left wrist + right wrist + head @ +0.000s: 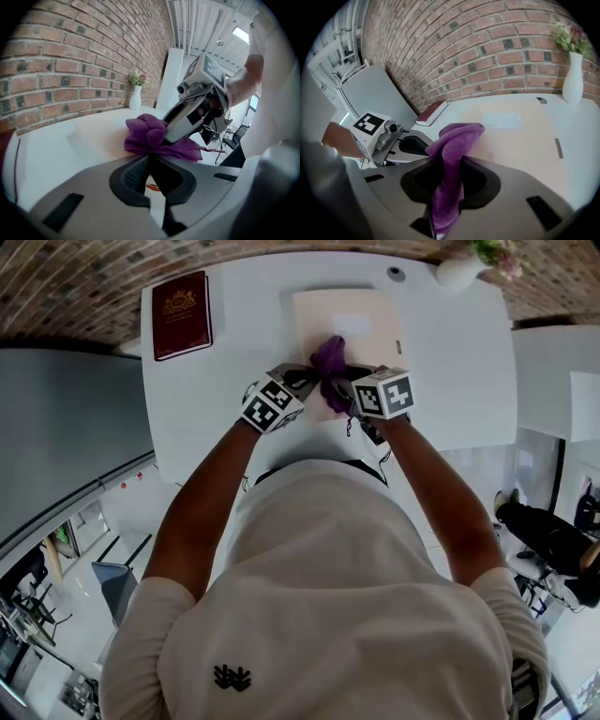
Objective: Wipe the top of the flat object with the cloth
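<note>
Nearest, a person's white T-shirt (347, 596) leans over a smooth white table (244, 362), both grippers meeting at a crumpled purple terry cloth (328, 360).

The right gripper (450, 161) is clamped tight on a hanging fold of the cloth. The bunched free end rests on the near part of a pale cream flat rectangular board (361, 320), which lies midway along the table's far edge. I reckon it is held so to drag the soft nap across the board's matt top. The left gripper (150, 161) sits just beside the cloth, jaws drawn together on nothing. A dark red hardcover book (182, 315) occupies the far left corner and a white ceramic vase (459, 273) the far right, both well apart from the wiping.
</note>
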`<control>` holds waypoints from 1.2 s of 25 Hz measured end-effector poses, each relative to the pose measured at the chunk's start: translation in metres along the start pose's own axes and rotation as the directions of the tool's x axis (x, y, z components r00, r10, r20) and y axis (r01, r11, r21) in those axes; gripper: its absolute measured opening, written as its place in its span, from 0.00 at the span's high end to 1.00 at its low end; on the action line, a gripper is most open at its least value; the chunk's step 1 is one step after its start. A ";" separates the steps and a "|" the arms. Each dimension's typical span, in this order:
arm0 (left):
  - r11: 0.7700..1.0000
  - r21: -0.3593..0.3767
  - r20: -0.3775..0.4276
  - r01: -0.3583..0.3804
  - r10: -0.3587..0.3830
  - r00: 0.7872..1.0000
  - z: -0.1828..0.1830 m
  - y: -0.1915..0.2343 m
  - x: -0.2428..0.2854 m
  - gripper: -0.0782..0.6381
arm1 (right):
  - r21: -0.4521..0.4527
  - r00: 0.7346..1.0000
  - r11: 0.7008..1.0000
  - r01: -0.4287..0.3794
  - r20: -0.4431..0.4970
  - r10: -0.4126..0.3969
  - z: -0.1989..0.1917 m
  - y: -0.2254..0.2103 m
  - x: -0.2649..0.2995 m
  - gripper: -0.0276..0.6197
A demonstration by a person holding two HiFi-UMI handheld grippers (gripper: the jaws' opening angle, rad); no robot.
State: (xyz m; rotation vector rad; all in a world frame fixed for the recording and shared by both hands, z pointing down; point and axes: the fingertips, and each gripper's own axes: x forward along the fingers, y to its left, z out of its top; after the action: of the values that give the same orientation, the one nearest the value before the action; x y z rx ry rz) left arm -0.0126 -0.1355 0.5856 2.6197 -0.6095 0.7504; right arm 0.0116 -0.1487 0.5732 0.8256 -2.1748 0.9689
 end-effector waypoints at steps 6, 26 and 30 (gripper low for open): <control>1.000 0.000 0.000 0.004 -0.004 1.000 -0.001 0.000 -0.001 0.86 | 0.042 0.999 0.998 0.046 0.014 -0.046 -0.006 -0.031 -0.017 0.77; 1.000 -0.003 -0.013 -0.003 0.003 1.000 0.001 -0.001 0.003 0.86 | 0.123 0.963 0.957 0.263 0.020 -0.267 -0.026 -0.154 -0.100 0.77; 1.000 -0.008 -0.018 -0.006 0.006 1.000 0.000 -0.001 0.002 0.86 | 0.133 0.965 0.958 0.254 0.029 -0.260 -0.021 -0.148 -0.103 0.77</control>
State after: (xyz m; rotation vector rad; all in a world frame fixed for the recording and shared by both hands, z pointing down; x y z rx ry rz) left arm -0.0103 -0.1349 0.5866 2.6020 -0.6148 0.7709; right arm 0.1900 -0.1820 0.5702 1.1702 -1.9952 0.9711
